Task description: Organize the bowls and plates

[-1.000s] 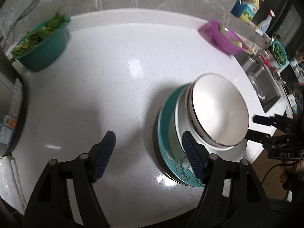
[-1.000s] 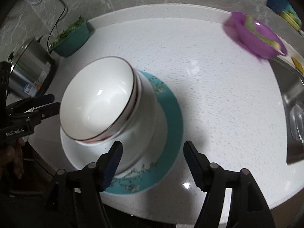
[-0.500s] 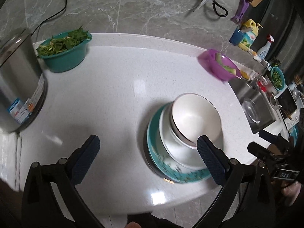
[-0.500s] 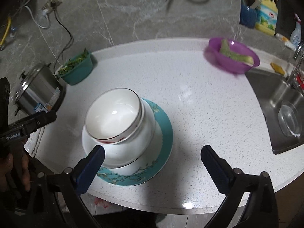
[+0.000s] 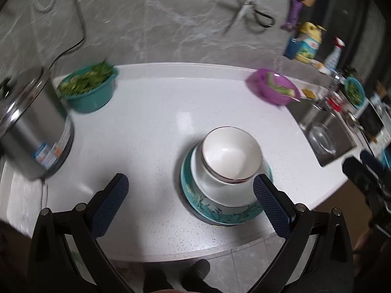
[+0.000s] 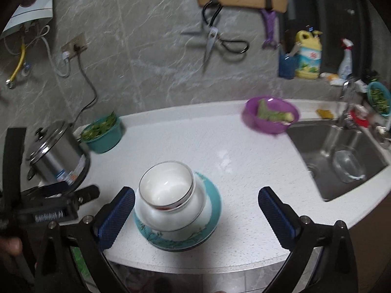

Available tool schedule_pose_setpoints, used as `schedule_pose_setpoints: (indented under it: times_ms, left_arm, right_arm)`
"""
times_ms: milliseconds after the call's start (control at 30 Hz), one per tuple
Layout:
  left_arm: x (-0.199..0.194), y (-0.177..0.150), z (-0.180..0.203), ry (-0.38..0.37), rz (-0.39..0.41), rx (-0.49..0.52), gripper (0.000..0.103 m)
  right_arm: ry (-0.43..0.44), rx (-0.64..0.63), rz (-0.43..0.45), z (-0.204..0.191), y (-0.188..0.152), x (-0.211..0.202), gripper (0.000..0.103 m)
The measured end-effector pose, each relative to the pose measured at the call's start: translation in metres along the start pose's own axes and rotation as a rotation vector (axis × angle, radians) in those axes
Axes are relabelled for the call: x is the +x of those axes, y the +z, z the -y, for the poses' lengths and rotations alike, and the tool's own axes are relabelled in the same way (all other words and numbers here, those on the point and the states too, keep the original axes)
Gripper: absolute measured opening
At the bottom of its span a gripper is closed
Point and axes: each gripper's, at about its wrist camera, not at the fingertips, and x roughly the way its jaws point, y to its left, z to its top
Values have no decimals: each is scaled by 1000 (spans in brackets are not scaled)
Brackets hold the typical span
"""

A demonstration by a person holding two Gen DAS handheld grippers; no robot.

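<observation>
Both your left tongs (image 5: pixel 188 204) and right tongs (image 6: pixel 196 216) gape wide and hold nothing. The white bowls (image 5: pixel 231 157) sit nested on a white plate (image 5: pixel 215 191) atop the teal plate (image 5: pixel 210 212), near the bench (image 5: pixel 151 131) front edge, well apart from the sink (image 6: pixel 325 144).

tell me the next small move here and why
Probably just draw both tools clear and stop. The white bowls already sit nested on the white plate and teal plate, and the left tool and right tool are open, holding nothing, back from the stack.
</observation>
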Motion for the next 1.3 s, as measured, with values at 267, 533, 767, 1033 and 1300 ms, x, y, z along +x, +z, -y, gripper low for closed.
schedule_pose_setpoints:
  times_ms: [267, 533, 767, 1033, 1300]
  left_arm:
    - [-9, 19, -12, 152, 24, 121, 103]
    - [-9, 28, -28, 58, -15, 158, 103]
    - [-9, 38, -31, 16, -25, 165, 103]
    - [-10, 39, -29, 21, -17, 172, 103]
    - [-9, 42, -27, 18, -14, 173, 103]
  right_arm:
    - [-49, 133, -45, -26, 12, -11, 103]
    - [-36, 260, -111, -45, 4, -12, 103]
    - [-153, 255, -115, -63, 7, -17, 103]
    - [-226, 252, -121, -63, 10, -19, 103]
    - [-238, 236, -134, -59, 9, -15, 103]
